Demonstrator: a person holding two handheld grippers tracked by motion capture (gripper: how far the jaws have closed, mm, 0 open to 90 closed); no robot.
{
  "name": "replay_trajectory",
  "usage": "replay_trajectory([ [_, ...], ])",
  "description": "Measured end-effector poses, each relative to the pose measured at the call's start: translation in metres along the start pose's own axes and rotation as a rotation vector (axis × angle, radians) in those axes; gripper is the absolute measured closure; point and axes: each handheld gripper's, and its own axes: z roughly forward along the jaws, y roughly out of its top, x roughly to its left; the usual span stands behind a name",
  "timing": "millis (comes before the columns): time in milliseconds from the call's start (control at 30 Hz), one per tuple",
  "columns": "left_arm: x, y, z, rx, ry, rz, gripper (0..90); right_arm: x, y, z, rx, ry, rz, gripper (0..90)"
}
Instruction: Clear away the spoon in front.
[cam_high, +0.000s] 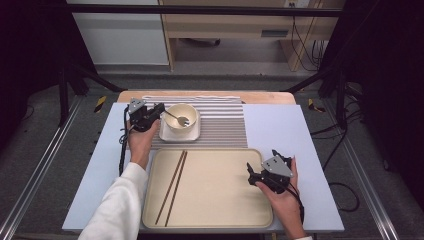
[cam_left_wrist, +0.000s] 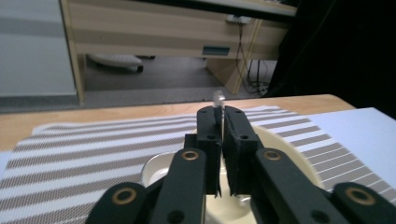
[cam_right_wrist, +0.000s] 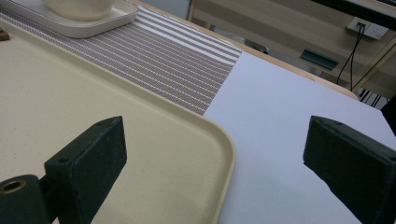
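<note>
step: we lift the spoon (cam_high: 176, 118) out of the bowl (cam_high: 182, 118), on its plate (cam_high: 165, 134) near the bench's far edge
grip: left hand-held gripper (cam_left_wrist: 221, 122) clamped on the spoon handle
how: we should raise straight, keep it level, clear the rim before swinging toward the tray (cam_high: 255, 155)
left pose: forearm reaching forward, jaws pointing over the bowl
right: hand-held gripper (cam_high: 256, 175) wide, nothing held, over the tray's right edge
</note>
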Motion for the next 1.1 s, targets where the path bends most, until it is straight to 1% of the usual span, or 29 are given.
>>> replay_trajectory([
  [33,-0.004,0.003,-0.003,-0.012,0.008,0.024,88.4,0.0,0.0,0.0,0.0,-0.001,-0.002,6.1],
  [100,-0.008,0.008,-0.006,-0.023,-0.003,0.044,88.8,0.001,0.0,0.0,-0.001,-0.003,-0.003,6.1],
  [133,-0.011,0.01,-0.008,-0.028,-0.001,0.062,88.8,0.001,0.0,0.0,-0.002,-0.003,-0.003,6.1],
  [167,-0.012,0.012,-0.011,-0.032,-0.001,0.07,88.9,0.001,0.0,0.0,-0.004,-0.003,-0.004,6.1],
  [333,-0.016,0.025,-0.026,-0.083,-0.017,0.059,88.9,0.001,0.001,0.0,-0.01,-0.006,-0.008,6.1],
  [433,-0.017,0.032,-0.038,-0.108,-0.027,0.046,88.9,0.001,0.0,0.0,-0.01,-0.01,-0.009,6.1],
  [500,-0.018,0.035,-0.046,-0.119,-0.033,0.047,88.9,0.0,0.0,0.0,-0.012,-0.012,-0.001,5.9],
  [600,-0.021,0.04,-0.055,-0.119,-0.04,0.063,88.9,-0.001,0.001,-0.001,-0.028,-0.018,0.004,5.8],
  [700,-0.023,0.043,-0.061,-0.108,-0.045,0.074,88.9,-0.001,0.001,-0.002,-0.041,-0.023,-0.006,5.6],
  [833,-0.026,0.045,-0.068,-0.08,-0.063,0.068,88.9,-0.002,0.002,-0.002,-0.051,-0.019,-0.001,5.4],
  [933,-0.029,0.046,-0.072,-0.075,-0.079,0.068,88.9,-0.003,0.002,-0.003,-0.061,-0.025,0.005,5.4],
  [1000,-0.034,0.047,-0.075,-0.067,-0.095,0.068,88.9,-0.004,0.003,-0.004,-0.071,-0.026,0.012,5.8],
  [1067,-0.039,0.046,-0.077,-0.062,-0.111,0.066,88.9,-0.007,0.003,-0.006,-0.07,-0.018,0.019,6.1],
  [1100,-0.041,0.046,-0.078,-0.061,-0.117,0.065,88.9,-0.009,0.003,-0.007,-0.081,-0.026,0.025,6.4],
])
